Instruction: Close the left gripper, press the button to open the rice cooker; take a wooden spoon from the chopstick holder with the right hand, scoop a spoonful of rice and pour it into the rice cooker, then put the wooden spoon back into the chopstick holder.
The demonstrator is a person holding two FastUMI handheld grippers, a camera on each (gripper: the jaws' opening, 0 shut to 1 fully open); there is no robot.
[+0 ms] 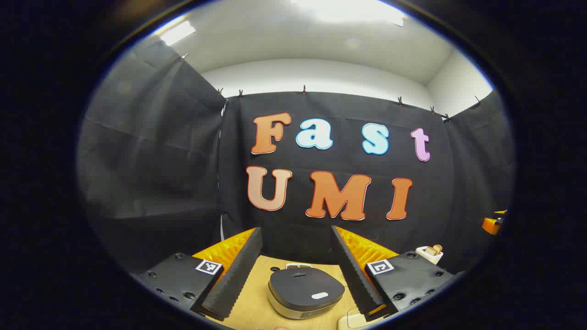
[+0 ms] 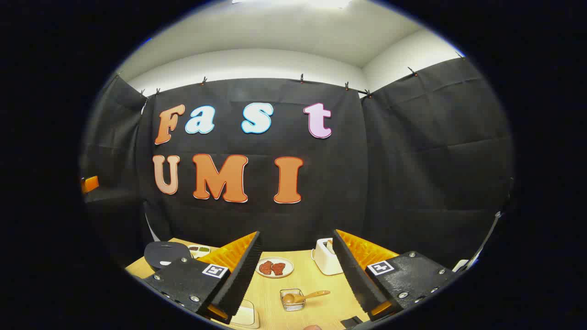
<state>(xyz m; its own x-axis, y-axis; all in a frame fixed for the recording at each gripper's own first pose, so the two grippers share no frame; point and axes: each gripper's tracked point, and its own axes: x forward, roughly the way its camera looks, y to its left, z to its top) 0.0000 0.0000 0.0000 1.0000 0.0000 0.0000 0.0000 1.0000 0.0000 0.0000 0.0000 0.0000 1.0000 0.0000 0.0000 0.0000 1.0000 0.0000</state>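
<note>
The rice cooker (image 1: 305, 291) stands on the wooden table with its dark lid down and a pale button (image 1: 319, 295) on the front of the lid. My left gripper (image 1: 295, 230) hangs open above and in front of it, nothing between its fingers. In the right gripper view the cooker (image 2: 166, 253) sits at the far left. A wooden spoon (image 2: 305, 297) rests with its bowl in a small clear square dish (image 2: 291, 301), handle pointing right. Behind it stands the white holder (image 2: 326, 262). My right gripper (image 2: 296, 233) is open and empty above the dish.
A white plate (image 2: 274, 267) with reddish-brown pieces lies left of the holder. A small divided dish (image 2: 199, 250) sits behind the cooker. A pale flat object (image 2: 245, 316) lies near the table's front edge. The white holder (image 1: 430, 253) with brown tops sits at the right.
</note>
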